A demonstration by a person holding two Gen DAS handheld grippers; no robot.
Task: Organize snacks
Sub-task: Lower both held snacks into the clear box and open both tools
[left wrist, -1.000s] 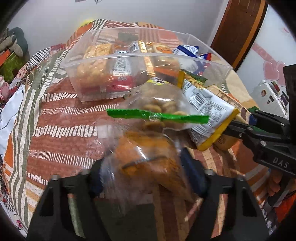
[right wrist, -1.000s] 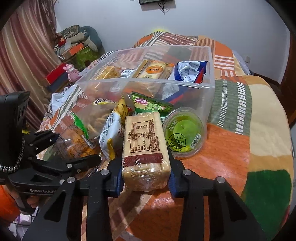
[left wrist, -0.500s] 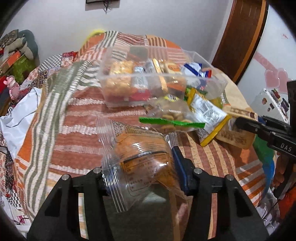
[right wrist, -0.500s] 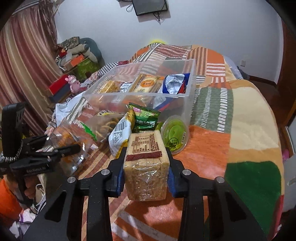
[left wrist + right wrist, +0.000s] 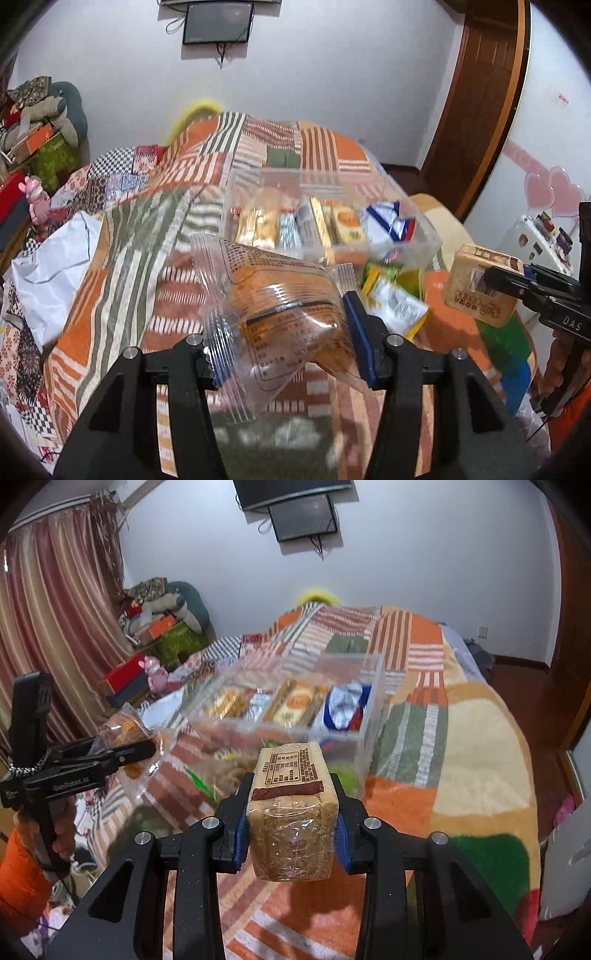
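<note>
My left gripper [image 5: 284,354] is shut on a clear bag of orange snacks [image 5: 280,295] and holds it above the patchwork bed; the bag also shows in the right wrist view [image 5: 123,725]. My right gripper [image 5: 291,827] is shut on a tan wrapped biscuit block [image 5: 291,812], also held in the air; the block also shows in the left wrist view [image 5: 480,284]. A clear plastic bin [image 5: 424,236] with several packed snacks sits on the bed ahead of both; it also shows in the right wrist view [image 5: 373,701].
Loose snack packets [image 5: 395,302] lie on the blanket in front of the bin. A white plastic bag [image 5: 55,266] lies at the bed's left edge. Clutter and boxes [image 5: 159,627] stand by the curtain. A wooden door [image 5: 476,103] is at the right.
Both grippers have risen and drawn back from the bed with their loads. The bin and loose packets now look farther away and lower in view.
</note>
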